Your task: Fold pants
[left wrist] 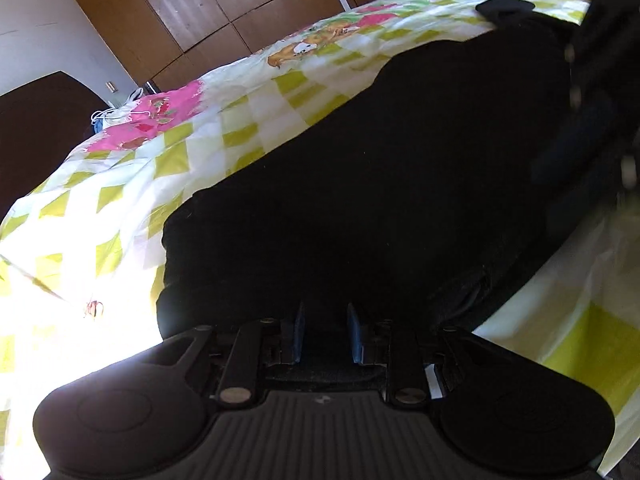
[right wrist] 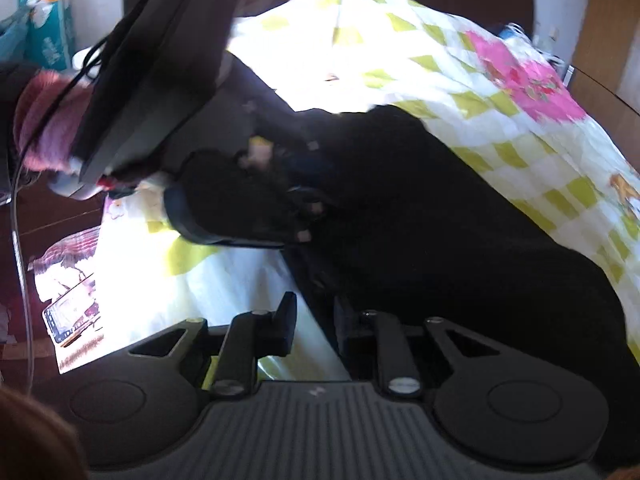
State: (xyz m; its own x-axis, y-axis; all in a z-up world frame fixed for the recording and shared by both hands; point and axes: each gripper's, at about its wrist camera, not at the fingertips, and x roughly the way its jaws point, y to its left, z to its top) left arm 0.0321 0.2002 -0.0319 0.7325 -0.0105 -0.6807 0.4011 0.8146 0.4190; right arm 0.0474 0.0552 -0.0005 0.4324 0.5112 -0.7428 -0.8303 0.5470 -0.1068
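- I am seeing the black pants [left wrist: 360,184] lying on the bed [left wrist: 120,184], directly ahead of both hand-held grippers.
- Left hand-held gripper [left wrist: 326,334]: jaws parted, hovering over fabric, gripping nothing.
- Right hand-held gripper [right wrist: 314,330]: jaws parted, straddling the pants' edge, released.

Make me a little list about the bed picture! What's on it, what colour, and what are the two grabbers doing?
surface: bed with a checked yellow-green and white sheet, pink patches on it
clothing: black pants lying spread on the sheet
left gripper: over the near edge of the pants, jaws a little apart, blue pads; whether they pinch cloth cannot be told
right gripper: at the pants' edge, jaws a little apart, bright sheet showing between them
behind the bed: brown wooden wardrobe
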